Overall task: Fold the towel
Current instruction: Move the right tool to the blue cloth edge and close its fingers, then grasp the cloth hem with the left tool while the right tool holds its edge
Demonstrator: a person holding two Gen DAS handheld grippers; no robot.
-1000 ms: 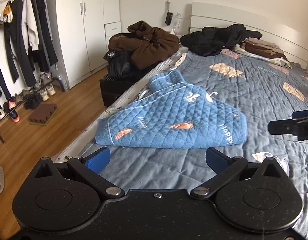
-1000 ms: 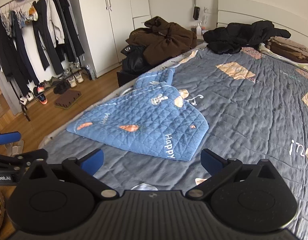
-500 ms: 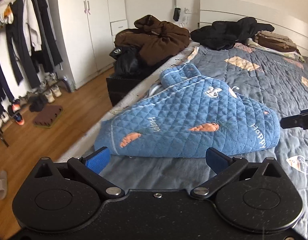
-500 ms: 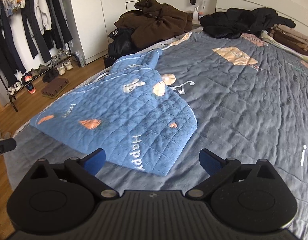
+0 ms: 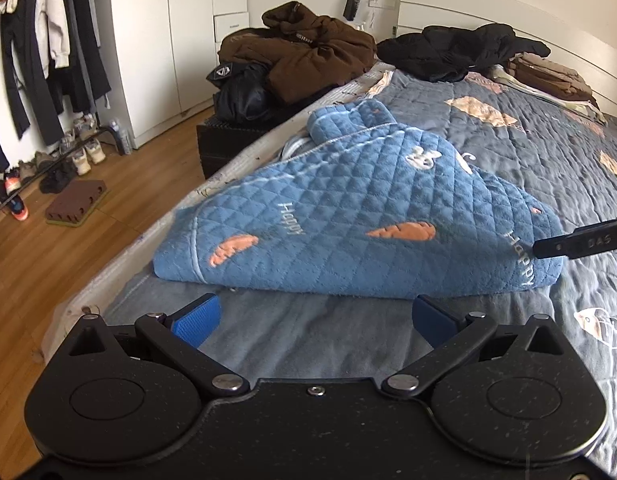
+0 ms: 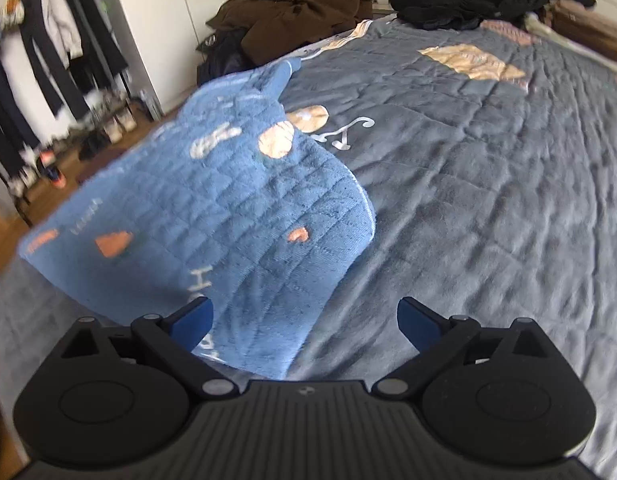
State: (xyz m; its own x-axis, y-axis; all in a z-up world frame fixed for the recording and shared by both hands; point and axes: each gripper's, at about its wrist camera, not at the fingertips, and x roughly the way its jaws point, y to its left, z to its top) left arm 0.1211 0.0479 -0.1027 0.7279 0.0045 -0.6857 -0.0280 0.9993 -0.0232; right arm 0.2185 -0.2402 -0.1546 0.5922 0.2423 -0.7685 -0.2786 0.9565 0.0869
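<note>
A blue quilted towel (image 5: 348,224) with carrot and rabbit prints lies loosely folded near the left edge of the bed. My left gripper (image 5: 314,318) is open just short of the towel's near edge, nothing between its blue pads. The right gripper's black finger (image 5: 584,242) pokes in from the right beside the towel's near right corner. In the right wrist view the towel (image 6: 212,216) is blurred, and its near corner lies between the wide-apart fingers of my right gripper (image 6: 306,318), which is open.
The bed has a grey-blue quilt (image 5: 528,152). Black and brown clothes (image 5: 460,50) are piled at its head. A brown jacket (image 5: 304,52) covers a dark box beside the bed. A clothes rack (image 5: 36,40) and shoes stand on the wooden floor to the left.
Both grippers have moved forward toward the towel, which now looks larger. The right gripper has come over the towel's near corner. Both stay open.
</note>
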